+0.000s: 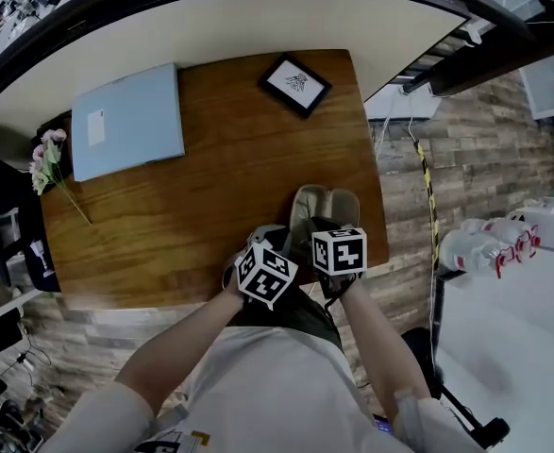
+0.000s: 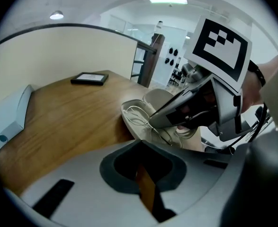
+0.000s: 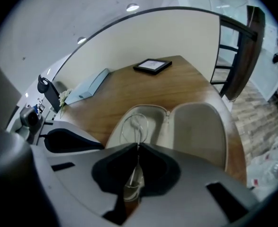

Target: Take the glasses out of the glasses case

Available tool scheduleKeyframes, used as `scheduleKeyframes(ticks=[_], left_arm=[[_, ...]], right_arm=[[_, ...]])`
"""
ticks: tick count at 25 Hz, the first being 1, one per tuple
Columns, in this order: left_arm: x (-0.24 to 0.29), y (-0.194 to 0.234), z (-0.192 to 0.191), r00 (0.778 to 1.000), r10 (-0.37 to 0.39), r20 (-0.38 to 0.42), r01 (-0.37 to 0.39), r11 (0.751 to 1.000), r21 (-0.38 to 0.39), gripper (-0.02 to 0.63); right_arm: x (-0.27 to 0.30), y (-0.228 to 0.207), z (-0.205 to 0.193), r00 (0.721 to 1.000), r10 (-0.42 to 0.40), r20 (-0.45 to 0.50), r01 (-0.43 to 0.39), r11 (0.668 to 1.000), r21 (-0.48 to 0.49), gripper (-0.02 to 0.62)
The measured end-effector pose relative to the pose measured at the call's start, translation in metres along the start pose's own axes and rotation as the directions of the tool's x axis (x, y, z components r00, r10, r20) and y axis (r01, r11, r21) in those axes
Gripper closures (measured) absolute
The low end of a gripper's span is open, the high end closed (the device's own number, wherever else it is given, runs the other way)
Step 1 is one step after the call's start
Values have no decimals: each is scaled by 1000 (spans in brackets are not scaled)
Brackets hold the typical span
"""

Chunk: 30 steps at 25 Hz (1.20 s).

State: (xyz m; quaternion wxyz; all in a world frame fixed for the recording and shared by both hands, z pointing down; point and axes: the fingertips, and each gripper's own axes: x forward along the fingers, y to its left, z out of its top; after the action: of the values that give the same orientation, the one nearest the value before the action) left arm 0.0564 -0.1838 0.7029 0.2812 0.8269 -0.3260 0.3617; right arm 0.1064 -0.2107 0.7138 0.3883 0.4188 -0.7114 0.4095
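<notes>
Clamping the right gripper (image 3: 138, 150) on the glasses (image 3: 137, 122), we are planning a slow, straight lift from the glasses case (image 3: 198, 126), left gripper (image 2: 140, 150) closed, empty.

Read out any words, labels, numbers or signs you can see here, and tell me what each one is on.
Nothing here is legible.
White label on the blue folder: too small to read.
Emblem in the black picture frame: a drawing, no readable words.
Marker cubes: black-and-white square patterns, no letters.
</notes>
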Motion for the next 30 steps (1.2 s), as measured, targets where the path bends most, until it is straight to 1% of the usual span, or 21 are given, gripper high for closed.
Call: scheduleKeyframes(ticks=[2,3,5,6,7,10,11,13,17,21,23,27,30], left_arm=[[0,0,0,1000,2,2,-2,1000,0,603],[0,0,0,1000,3,3,-3,1000,-1,603],[0,1,0,1000,6,5,-6,1000,-3,603],[0,1,0,1000,7,5,-7,1000,-5,603],[1,1,0,1000,7,5,-7,1000,-8,603],[1,0,1,1000,7,1,-7,1000,-15,603],[1,0,1,1000,8,0,-8,1000,-16,603],[1,1,1,1000,11,0,-11,1000,-15,603],[-1,2,0,1000,16,-1,-16,1000,-14,603],[-6,-2,6,1000,12,11,-12,1000,-11,603],[-12,-3,7,1000,22,14,-21,1000,-12,603],[-31,5,17,998,48,41,-46,998,-36,603],[-49,10,28,996,67,67,-64,997,-45,603]], right_arm=[[1,3,-1,1000,-11,-5,11,1000,-4,568],[3,6,-2,1000,-6,-11,6,1000,-2,521],[7,13,-2,1000,8,-22,-8,1000,3,454],[9,15,-2,1000,4,-27,-4,1000,1,435],[11,15,-2,999,-9,-32,9,1000,-3,430],[13,13,-1,998,-47,-42,47,999,-20,444],[13,11,-1,998,-48,-41,47,999,-17,471],[12,10,0,999,-30,-35,30,1000,5,494],[9,13,3,1000,7,-9,-7,1000,11,499],[-8,11,7,998,22,67,-23,1000,8,499],[-23,10,11,993,18,115,-15,1000,-23,499],[-62,10,32,976,18,217,5,995,-104,499],[-95,11,52,957,36,286,5,990,-138,499]])
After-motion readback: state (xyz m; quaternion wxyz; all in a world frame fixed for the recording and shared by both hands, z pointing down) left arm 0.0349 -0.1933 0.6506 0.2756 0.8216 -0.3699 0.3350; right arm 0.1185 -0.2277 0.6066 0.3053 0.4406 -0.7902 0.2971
